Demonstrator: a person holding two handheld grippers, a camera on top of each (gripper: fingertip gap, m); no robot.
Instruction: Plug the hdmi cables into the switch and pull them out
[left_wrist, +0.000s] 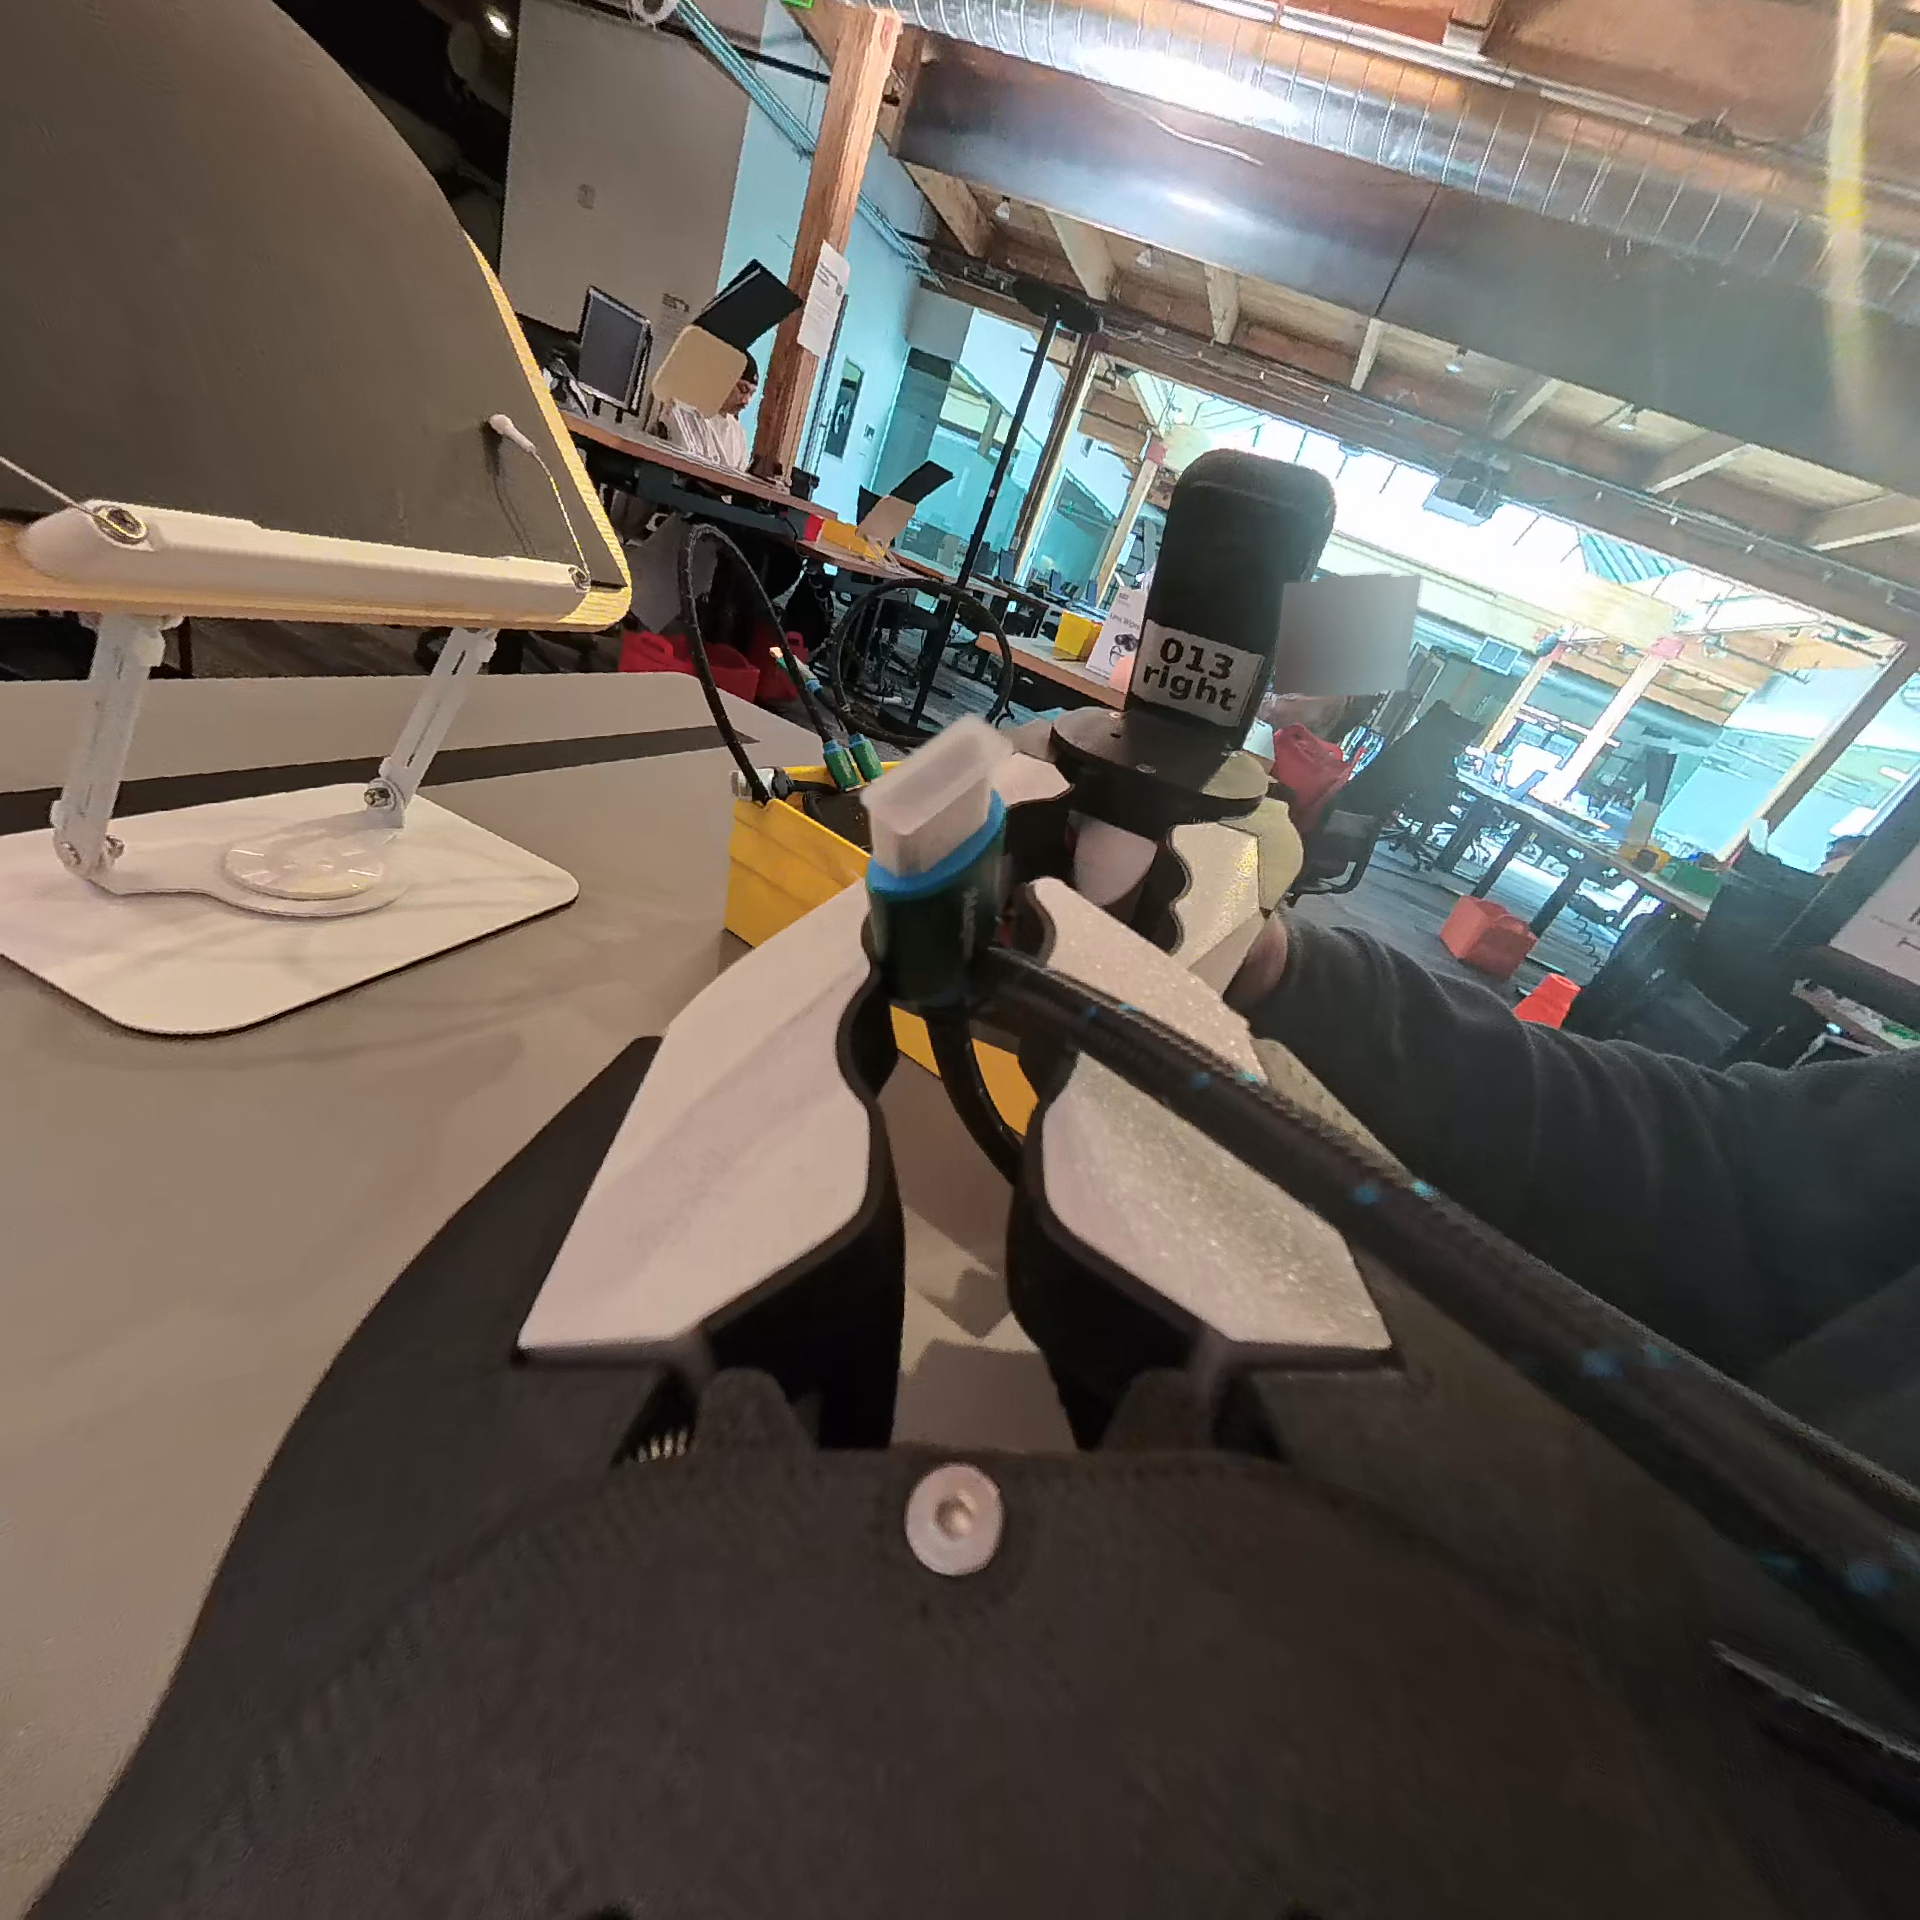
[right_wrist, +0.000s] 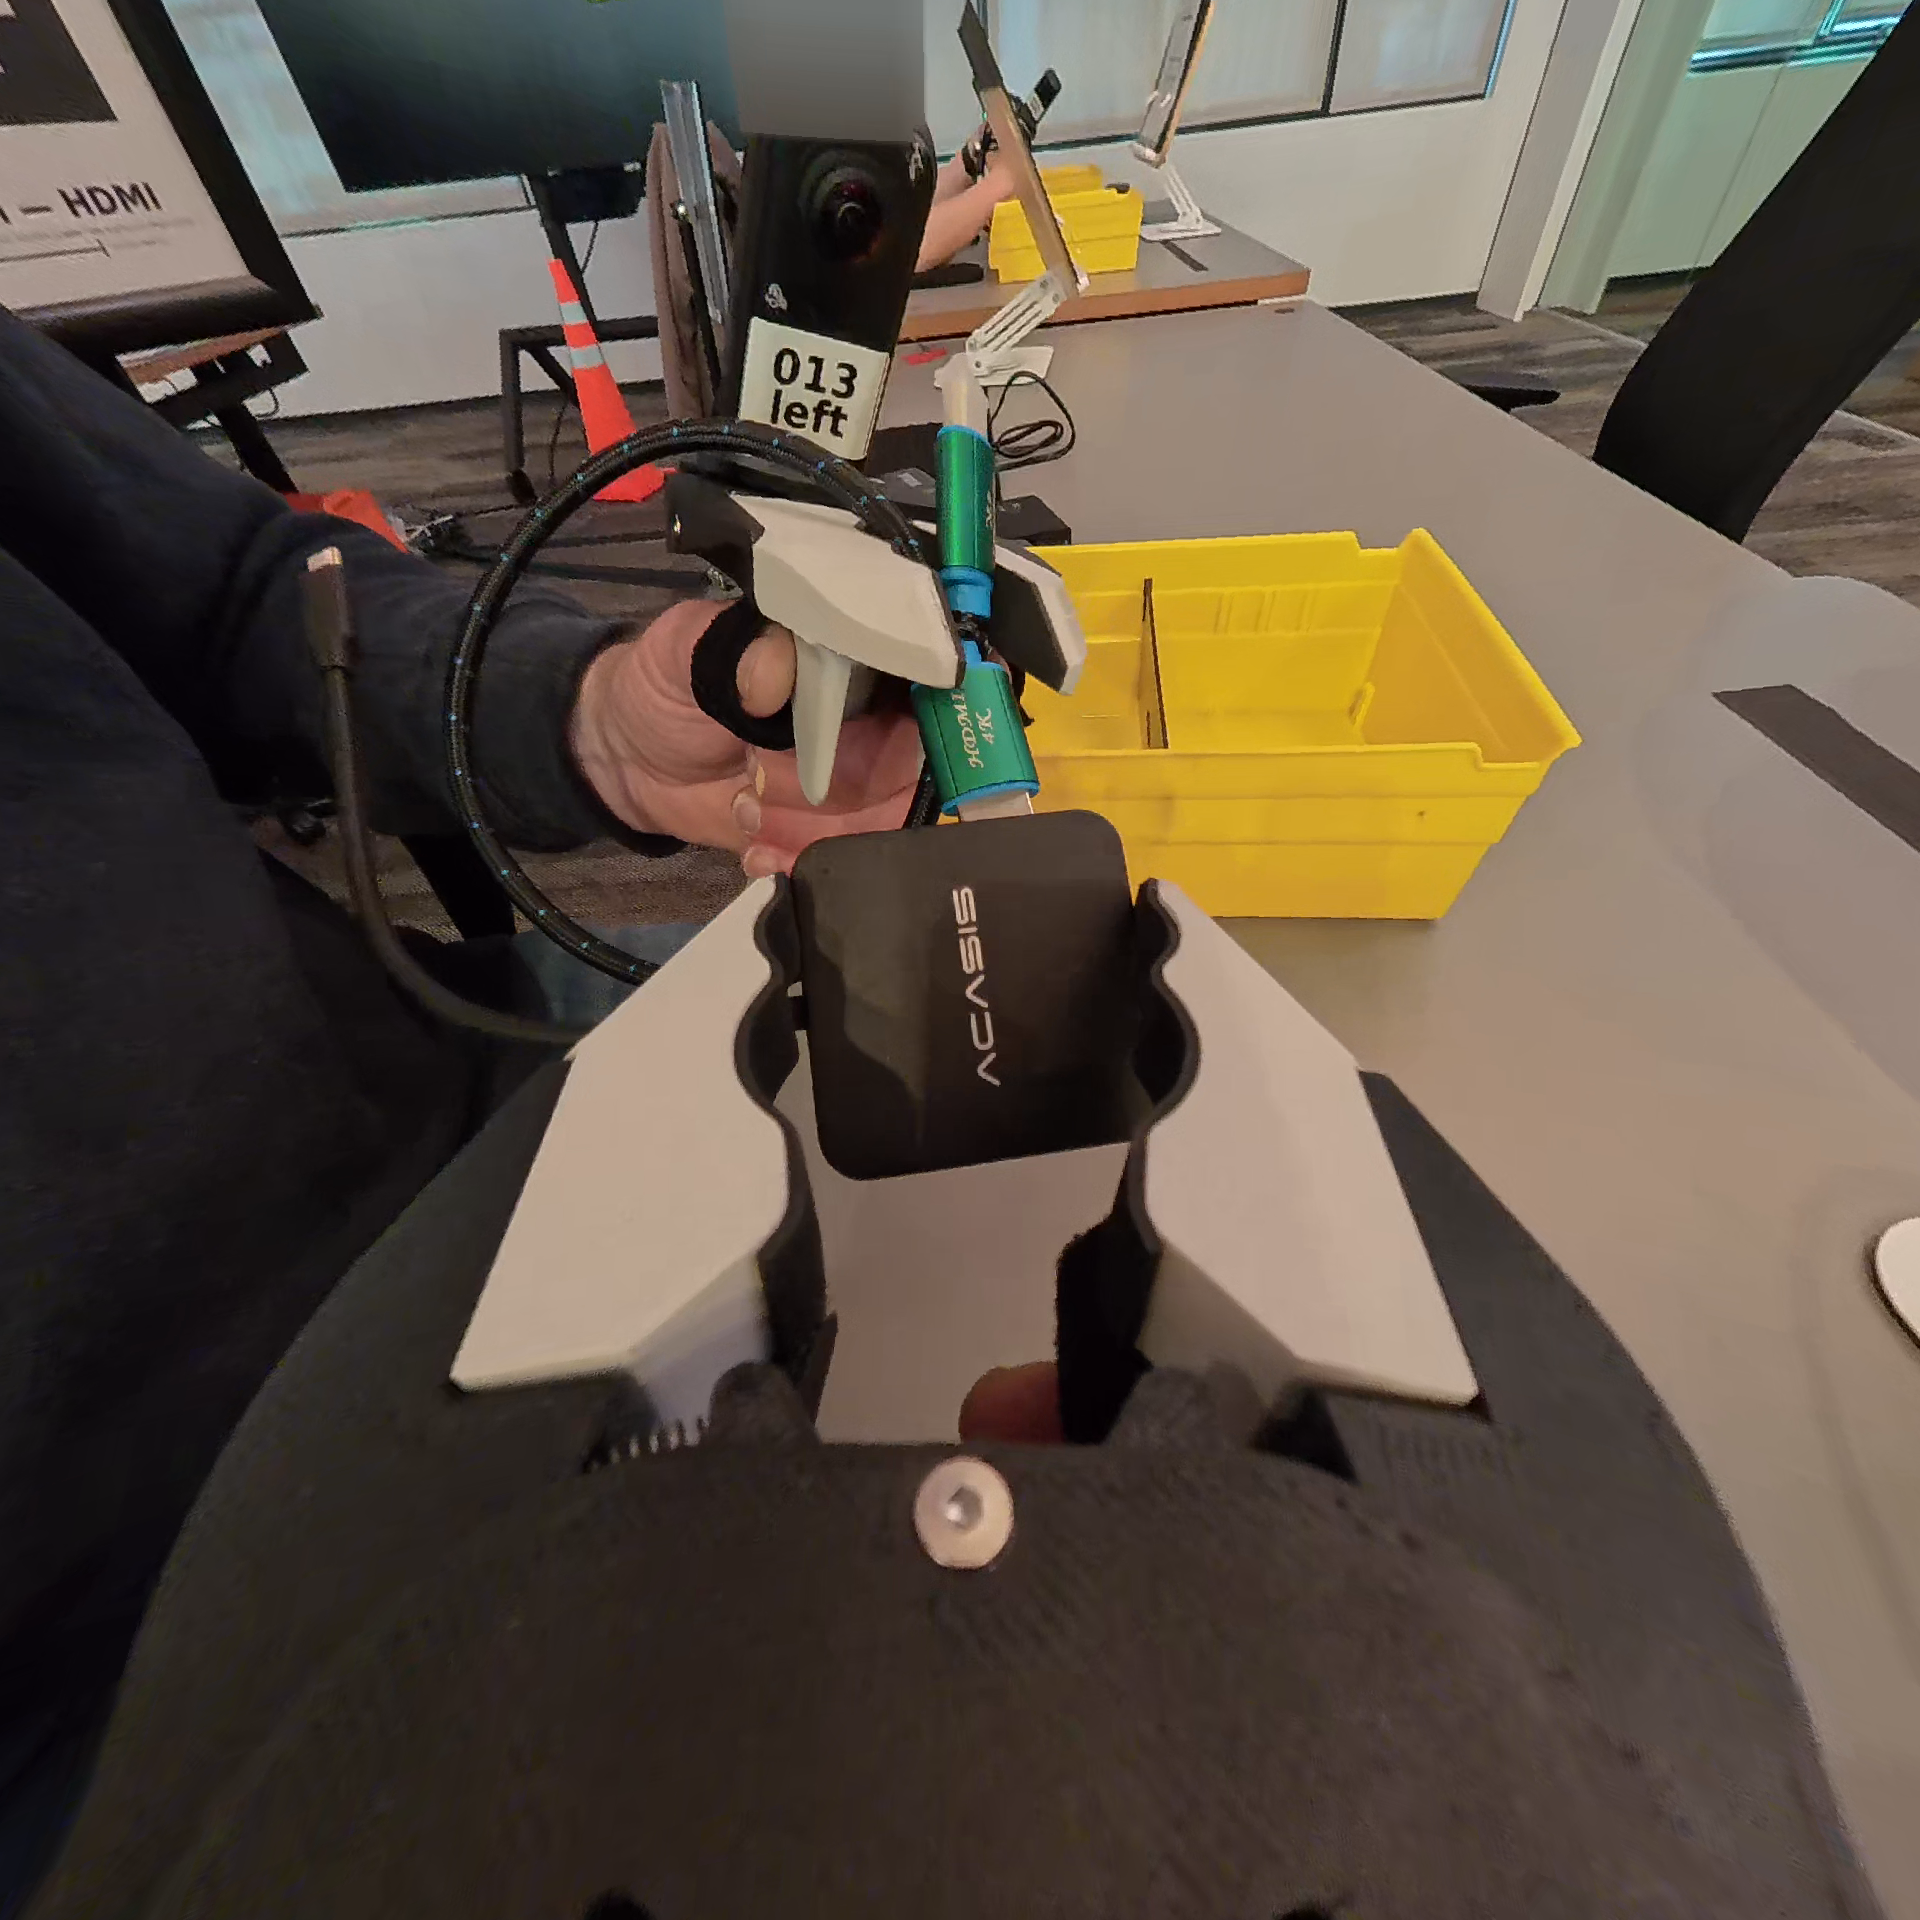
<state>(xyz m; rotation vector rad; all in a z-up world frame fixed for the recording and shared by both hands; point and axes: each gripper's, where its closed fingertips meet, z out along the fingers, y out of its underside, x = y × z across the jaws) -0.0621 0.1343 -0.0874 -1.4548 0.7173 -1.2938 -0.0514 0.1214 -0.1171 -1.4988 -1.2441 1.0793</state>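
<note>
Grey tabletop (right_wrist: 1455, 436) runs through this open workshop, timber beams overhead, and a yellow bin (right_wrist: 1299, 727) with a dark divider sits on it just beyond the action. Up front, the right gripper (right_wrist: 961, 997) is clamped on the black switch (right_wrist: 961, 997), both fingers pressed to its sides, holding it clear above the table. Facing it, the left gripper (right_wrist: 971, 618) is squeezed shut on a green HDMI plug (right_wrist: 971, 499) that points upward, white cap on its tip; from the left wrist view that same plug (left_wrist: 935, 831) stands between the pads with its braided black cable (left_wrist: 1403, 1195) trailing off to the right. A second green plug (right_wrist: 971, 743) hangs just below the left gripper, its metal tip touching the switch's far edge; whether it is seated I cannot tell. Braided cable loops round beside the person's hand (right_wrist: 675, 727). An orange cone (right_wrist: 587, 364) stands on the floor behind.
</note>
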